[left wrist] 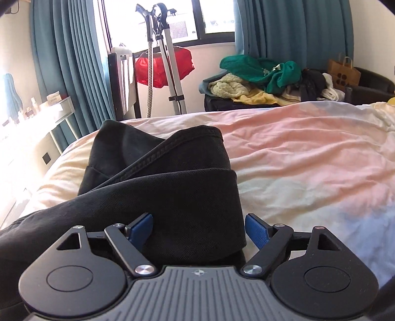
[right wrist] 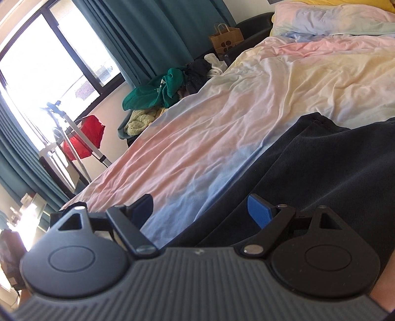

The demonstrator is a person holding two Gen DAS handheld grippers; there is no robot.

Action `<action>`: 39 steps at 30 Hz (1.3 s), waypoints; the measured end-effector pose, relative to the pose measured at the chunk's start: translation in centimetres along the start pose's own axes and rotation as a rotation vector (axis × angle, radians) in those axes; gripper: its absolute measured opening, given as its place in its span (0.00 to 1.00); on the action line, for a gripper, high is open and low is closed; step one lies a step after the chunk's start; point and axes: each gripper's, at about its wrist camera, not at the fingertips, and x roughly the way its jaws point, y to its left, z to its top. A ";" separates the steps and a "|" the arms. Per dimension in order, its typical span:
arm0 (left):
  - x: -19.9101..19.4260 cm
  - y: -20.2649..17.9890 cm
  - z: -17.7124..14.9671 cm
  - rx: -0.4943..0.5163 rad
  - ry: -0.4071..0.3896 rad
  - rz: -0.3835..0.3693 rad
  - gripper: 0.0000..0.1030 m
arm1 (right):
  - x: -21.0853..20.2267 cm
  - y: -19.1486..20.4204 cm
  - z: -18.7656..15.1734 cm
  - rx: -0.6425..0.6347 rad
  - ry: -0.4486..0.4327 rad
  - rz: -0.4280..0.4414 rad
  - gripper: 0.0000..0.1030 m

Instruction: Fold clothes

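Observation:
In the left wrist view a folded pair of black jeans (left wrist: pixel 158 177) lies on the left part of the pastel bed sheet (left wrist: pixel 308 153). My left gripper (left wrist: pixel 198 229) hovers low over its near fold with the jaws wide open; the blue pads (left wrist: pixel 142 228) do not press the cloth. In the right wrist view a dark navy garment (right wrist: pixel 328 177) lies flat on the bed at the right. My right gripper (right wrist: pixel 201 211) stands open at its left edge, half over the bare sheet (right wrist: pixel 197 138), with nothing gripped.
A pile of unfolded clothes (left wrist: pixel 266 79), green and cream on top, sits beyond the bed's far edge beside a paper bag (left wrist: pixel 343 70). A garment steamer stand (left wrist: pixel 163 61) with a red item (left wrist: pixel 163 66) stands by the window. A pillow (right wrist: pixel 340 19) lies at the bed's head.

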 end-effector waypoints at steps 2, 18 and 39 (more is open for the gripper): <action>2.6 -1.4 0.9 0.010 0.020 0.019 0.81 | 0.7 -0.3 -0.1 0.010 -0.012 -0.025 0.83; 0.2 -2.4 4.3 0.130 -0.020 0.147 0.11 | 2.4 0.8 -0.8 -0.010 -0.030 -0.032 0.83; -9.6 26.9 -2.3 -0.526 -0.037 0.274 0.24 | 2.1 3.8 -2.9 -0.120 0.069 0.113 0.83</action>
